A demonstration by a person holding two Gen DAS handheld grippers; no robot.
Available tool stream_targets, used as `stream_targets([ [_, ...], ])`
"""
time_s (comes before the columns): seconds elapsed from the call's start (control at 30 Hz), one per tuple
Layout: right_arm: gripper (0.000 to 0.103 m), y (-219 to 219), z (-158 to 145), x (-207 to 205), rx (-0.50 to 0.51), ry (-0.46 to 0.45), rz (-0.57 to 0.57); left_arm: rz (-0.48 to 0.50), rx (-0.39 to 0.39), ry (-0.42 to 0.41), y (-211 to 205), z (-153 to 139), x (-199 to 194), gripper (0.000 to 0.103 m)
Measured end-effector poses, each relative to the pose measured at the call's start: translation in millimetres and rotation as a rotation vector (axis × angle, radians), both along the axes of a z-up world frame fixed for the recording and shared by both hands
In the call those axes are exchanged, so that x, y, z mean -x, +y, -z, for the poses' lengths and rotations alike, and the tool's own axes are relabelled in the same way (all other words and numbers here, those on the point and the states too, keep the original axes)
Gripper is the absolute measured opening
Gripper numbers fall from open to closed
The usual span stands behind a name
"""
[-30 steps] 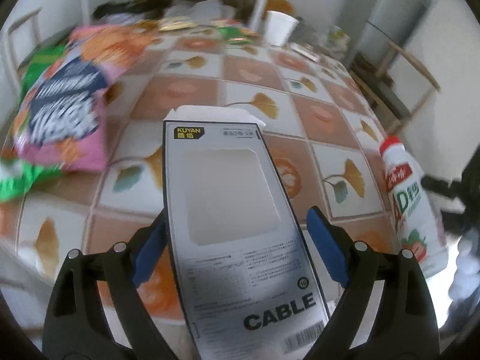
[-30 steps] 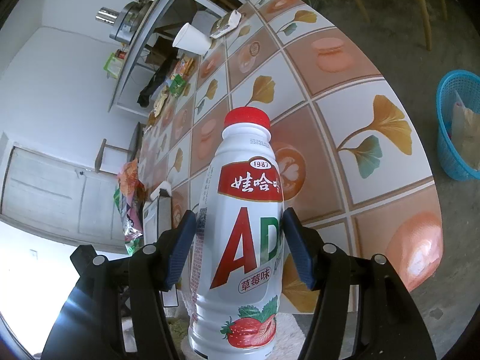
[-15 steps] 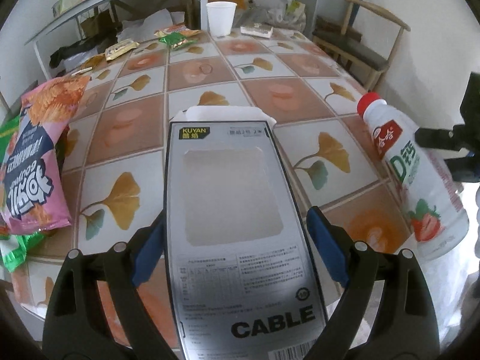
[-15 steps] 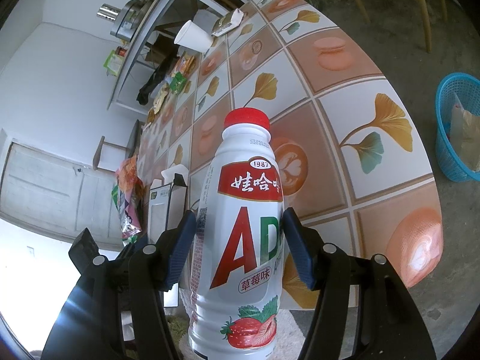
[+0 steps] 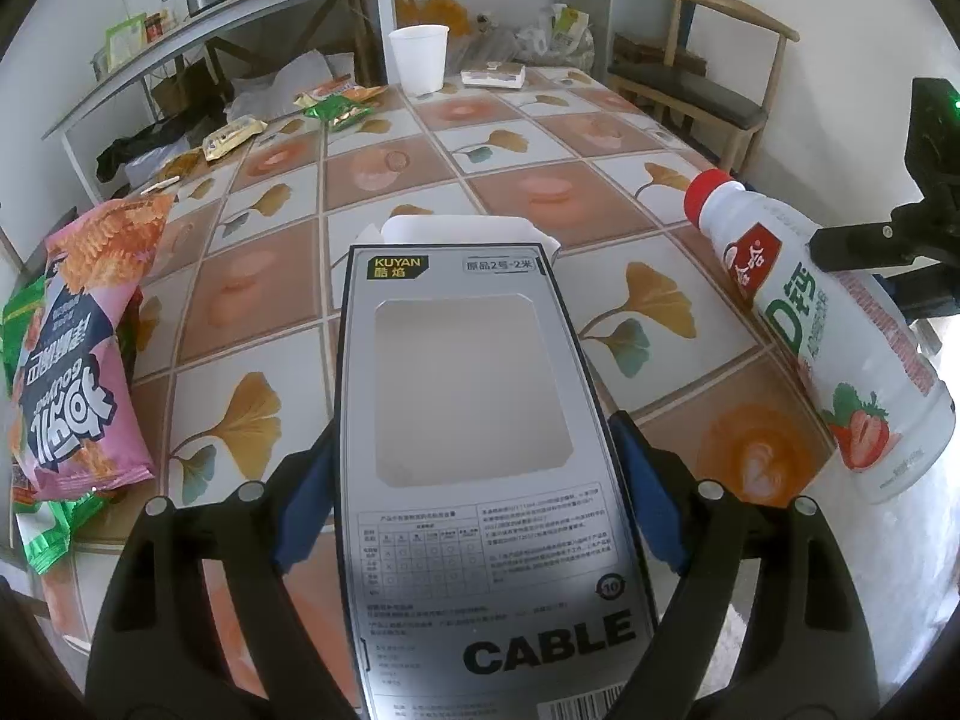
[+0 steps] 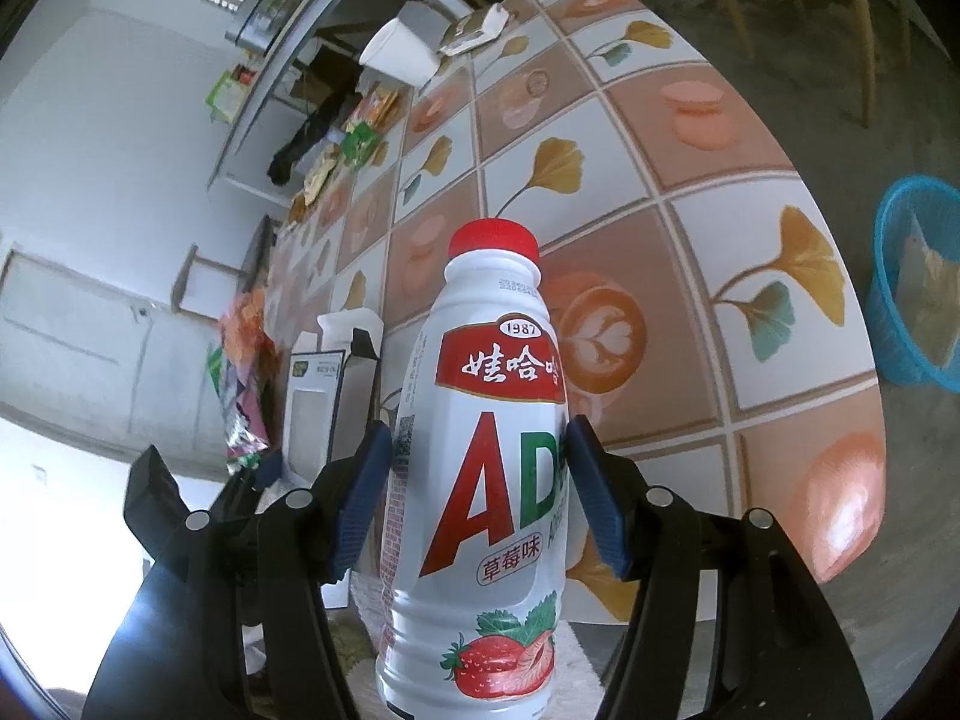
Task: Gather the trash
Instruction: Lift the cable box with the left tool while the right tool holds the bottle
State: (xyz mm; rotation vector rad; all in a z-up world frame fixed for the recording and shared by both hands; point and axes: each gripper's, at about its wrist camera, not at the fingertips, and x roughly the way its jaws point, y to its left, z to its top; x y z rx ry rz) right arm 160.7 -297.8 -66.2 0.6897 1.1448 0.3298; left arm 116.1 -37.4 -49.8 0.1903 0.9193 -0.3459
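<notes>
My left gripper [image 5: 474,498] is shut on a flat grey cable box [image 5: 474,438] marked CABLE, held above the near edge of the tiled table [image 5: 420,180]. My right gripper [image 6: 480,498] is shut on a white AD milk bottle [image 6: 486,462] with a red cap, held above the table's near corner. The bottle also shows at the right of the left wrist view [image 5: 822,330], and the box at the left of the right wrist view [image 6: 312,402]. A blue trash basket [image 6: 918,282] with paper in it stands on the floor to the right.
A pink snack bag [image 5: 84,348] and green wrappers [image 5: 42,534] lie at the table's left edge. Small wrappers [image 5: 336,105], a white paper cup [image 5: 420,60] and a flat packet [image 5: 492,75] sit at the far end. A wooden chair [image 5: 702,78] stands at the far right.
The left gripper has swung right with the box, so the snack bag slid to the left edge and the bottle came closer in view. The right gripper has barely moved.
</notes>
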Motion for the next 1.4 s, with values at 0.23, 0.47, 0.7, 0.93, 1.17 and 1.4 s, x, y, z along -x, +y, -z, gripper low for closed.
stream_targets([
  [0.23,0.059,8,-5,-4,0.058,0.008,-0.034,-0.021,0.045,0.019,6,0,0,0.08],
  [0.47,0.059,10,-4,-5,0.048,0.018,-0.051,-0.044,0.108,0.046,10,-1,-2,0.08],
  [0.7,0.059,17,-4,-9,0.063,0.023,-0.053,-0.04,0.117,0.045,8,-1,0,0.08],
  [0.93,0.06,35,-12,-11,0.164,0.003,-0.078,-0.042,0.121,0.043,8,-1,0,0.08],
  [1.17,0.061,52,-19,-12,0.265,-0.032,-0.082,-0.048,0.13,0.042,10,-1,-1,0.08],
  [1.4,0.061,68,-24,-7,0.368,-0.065,-0.092,-0.052,0.131,0.04,12,-1,-3,0.08],
])
